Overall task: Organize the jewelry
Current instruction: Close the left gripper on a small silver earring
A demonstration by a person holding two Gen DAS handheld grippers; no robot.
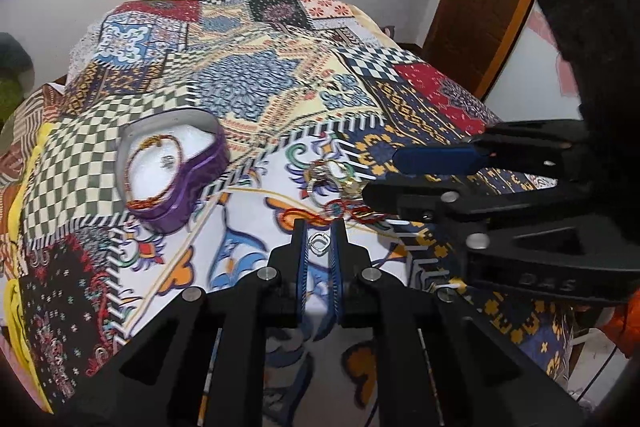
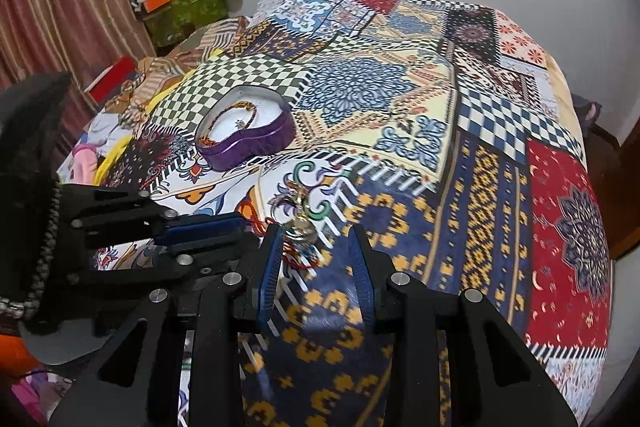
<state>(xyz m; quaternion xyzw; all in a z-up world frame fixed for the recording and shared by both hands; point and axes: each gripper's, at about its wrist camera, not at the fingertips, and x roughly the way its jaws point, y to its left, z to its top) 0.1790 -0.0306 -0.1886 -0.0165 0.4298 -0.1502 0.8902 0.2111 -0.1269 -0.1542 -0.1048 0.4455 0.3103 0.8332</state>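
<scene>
Left of frame in the left wrist view: purple heart-shaped tin [image 1: 172, 171], open, a beaded bracelet [image 1: 154, 167] inside. Centre: left claw [image 1: 319, 241] closed on a small silver ring [image 1: 319, 242]. Right: loose heap of remaining jewellery [image 1: 340, 187] on the patchwork bedspread [image 1: 248, 83]; right claw [image 2: 318, 255] open beside it. Judged step: carrying the ring. The next move calls for travel leftward over the tin, then release.
</scene>
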